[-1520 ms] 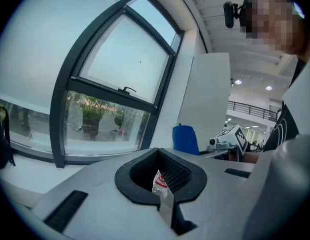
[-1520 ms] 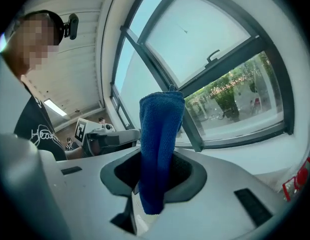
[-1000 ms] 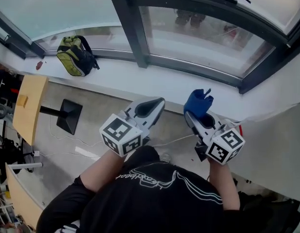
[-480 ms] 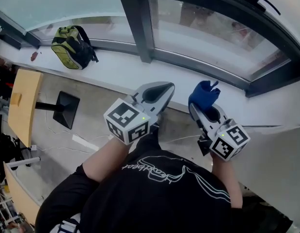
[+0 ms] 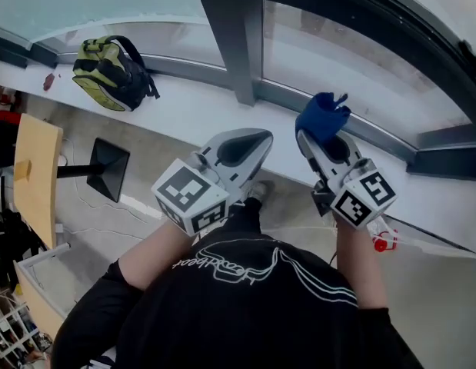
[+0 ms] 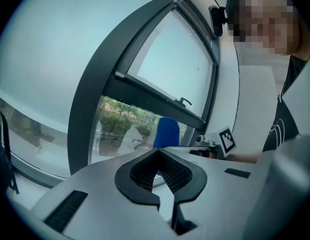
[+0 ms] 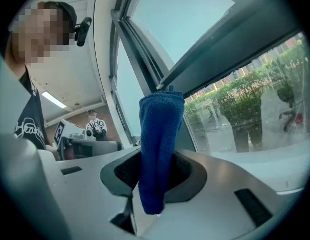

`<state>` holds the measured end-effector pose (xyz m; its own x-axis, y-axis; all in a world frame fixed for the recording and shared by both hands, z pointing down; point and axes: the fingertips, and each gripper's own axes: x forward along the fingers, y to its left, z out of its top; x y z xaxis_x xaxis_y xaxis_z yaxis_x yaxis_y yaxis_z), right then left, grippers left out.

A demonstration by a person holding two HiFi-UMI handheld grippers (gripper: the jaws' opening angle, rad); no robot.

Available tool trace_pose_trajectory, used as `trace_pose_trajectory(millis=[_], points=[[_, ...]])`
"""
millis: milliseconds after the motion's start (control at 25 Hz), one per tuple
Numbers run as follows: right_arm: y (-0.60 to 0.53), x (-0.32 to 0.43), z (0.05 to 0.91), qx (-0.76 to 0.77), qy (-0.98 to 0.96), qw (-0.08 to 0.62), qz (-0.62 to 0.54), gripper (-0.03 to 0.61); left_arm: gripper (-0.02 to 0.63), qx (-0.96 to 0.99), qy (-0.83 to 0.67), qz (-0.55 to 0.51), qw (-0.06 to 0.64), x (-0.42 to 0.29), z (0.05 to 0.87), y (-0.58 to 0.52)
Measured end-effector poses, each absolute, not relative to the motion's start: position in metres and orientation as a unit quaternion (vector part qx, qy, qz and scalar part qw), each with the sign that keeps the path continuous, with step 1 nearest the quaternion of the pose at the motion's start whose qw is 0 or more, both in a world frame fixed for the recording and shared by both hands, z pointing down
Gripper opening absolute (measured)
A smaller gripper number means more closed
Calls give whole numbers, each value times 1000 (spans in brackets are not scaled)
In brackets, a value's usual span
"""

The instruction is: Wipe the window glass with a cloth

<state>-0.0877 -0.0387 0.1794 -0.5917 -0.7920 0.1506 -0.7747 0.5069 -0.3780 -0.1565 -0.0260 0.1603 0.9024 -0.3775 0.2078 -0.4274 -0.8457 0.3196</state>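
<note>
Overhead, the blue cloth (image 5: 322, 118) was found clamped in the right gripper (image 5: 313, 138), whose jaws were closed upon it. In the right gripper view the cloth stood upright between the jaws, its upper end rising above the tips and its lower end hanging inside the hollow of the pads. From the head view the cloth lay over the lower rail of the window, just below the window glass (image 5: 337, 60). Contact between cloth and glass could not be confirmed from any view.

The left gripper (image 5: 259, 138) was held just beside the right one, on the person's left, also pointed toward the window. Its jaws were brought together at the tips and held nothing; only the window showed through the hollow between the pads.

A dark upright frame post (image 5: 231, 37) divided the panes, standing between and above the two grippers. A white sill (image 5: 184, 110) ran below the glass. A green and black backpack (image 5: 111, 71) rested on the sill, well to the left of both grippers. Lower left, on the floor side, stood a wooden table (image 5: 38, 167) and a black stand base (image 5: 108, 177). The person wore a black shirt (image 5: 253, 306).
</note>
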Motion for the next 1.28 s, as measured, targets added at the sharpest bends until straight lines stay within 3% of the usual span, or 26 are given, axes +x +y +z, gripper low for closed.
trace_pose_trajectory(millis=[680,1280], points=[[-258,-109,219,-498,859,-18,-116,94,5,961,-221,68,151,-165,202,-155],[-293,-99,200,-542,838,12,-69,94,5,957,-212,52,190,-157,225,-176]])
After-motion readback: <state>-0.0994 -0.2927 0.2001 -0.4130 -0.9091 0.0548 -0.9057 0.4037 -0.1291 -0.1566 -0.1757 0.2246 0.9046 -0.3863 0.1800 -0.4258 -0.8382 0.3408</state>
